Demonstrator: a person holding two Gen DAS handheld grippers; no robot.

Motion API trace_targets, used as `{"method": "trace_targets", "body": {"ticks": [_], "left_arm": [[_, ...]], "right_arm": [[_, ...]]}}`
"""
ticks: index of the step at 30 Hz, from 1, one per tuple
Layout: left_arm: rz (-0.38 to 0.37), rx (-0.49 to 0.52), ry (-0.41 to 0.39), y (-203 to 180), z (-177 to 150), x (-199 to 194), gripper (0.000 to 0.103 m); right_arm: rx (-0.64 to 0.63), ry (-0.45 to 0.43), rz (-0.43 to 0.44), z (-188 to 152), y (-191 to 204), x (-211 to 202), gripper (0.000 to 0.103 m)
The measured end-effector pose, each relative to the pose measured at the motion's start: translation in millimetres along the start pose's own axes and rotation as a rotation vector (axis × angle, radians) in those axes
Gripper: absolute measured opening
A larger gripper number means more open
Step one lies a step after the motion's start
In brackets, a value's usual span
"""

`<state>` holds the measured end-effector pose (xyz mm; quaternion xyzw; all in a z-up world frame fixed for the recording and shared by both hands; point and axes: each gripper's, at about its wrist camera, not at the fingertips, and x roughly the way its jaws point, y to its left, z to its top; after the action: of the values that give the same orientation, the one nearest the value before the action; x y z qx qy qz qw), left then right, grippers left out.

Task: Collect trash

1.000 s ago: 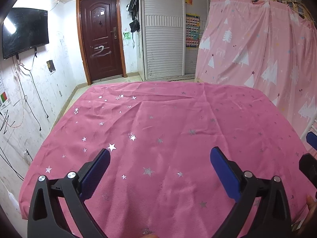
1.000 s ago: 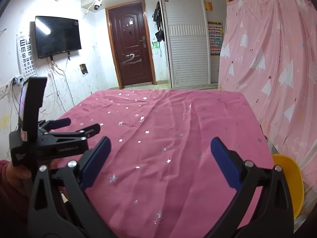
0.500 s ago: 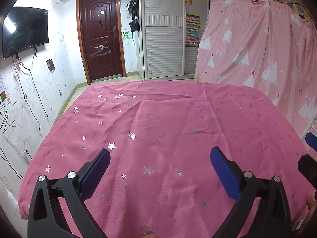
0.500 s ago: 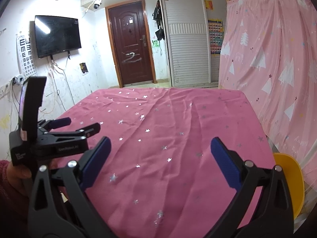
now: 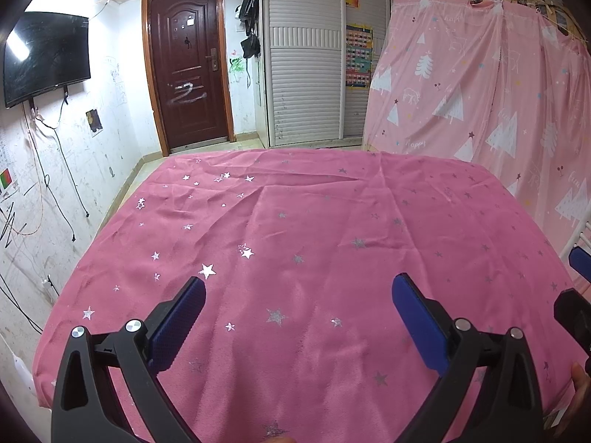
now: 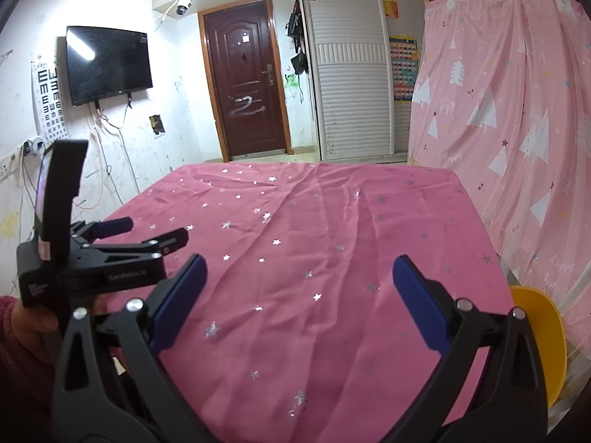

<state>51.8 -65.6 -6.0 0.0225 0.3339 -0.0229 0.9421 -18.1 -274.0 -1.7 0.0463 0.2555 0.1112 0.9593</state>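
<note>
Both tongs, left tongs [image 5: 297,306] and right tongs [image 6: 298,288], gape wide and empty; your pink counter [image 5: 332,221] shows no trash, nothing visibly collected.

A yellow, smooth, round-rimmed plastic bin [image 6: 543,332], only partly in view and its inside not visible, stood just beside the near right corner of the pink star-patterned table [image 6: 332,258], lower than the tabletop.
</note>
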Motion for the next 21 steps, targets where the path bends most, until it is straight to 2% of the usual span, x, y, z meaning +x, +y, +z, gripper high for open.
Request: {"method": "trace_targets", "body": {"ticks": [21], "left_arm": [[-0.002,0.002,0.002,-0.7,-0.6,-0.4,0.094]], "right_arm": [[-0.004,0.002,-0.002,-0.3,0.7,1.0,0.097]]}}
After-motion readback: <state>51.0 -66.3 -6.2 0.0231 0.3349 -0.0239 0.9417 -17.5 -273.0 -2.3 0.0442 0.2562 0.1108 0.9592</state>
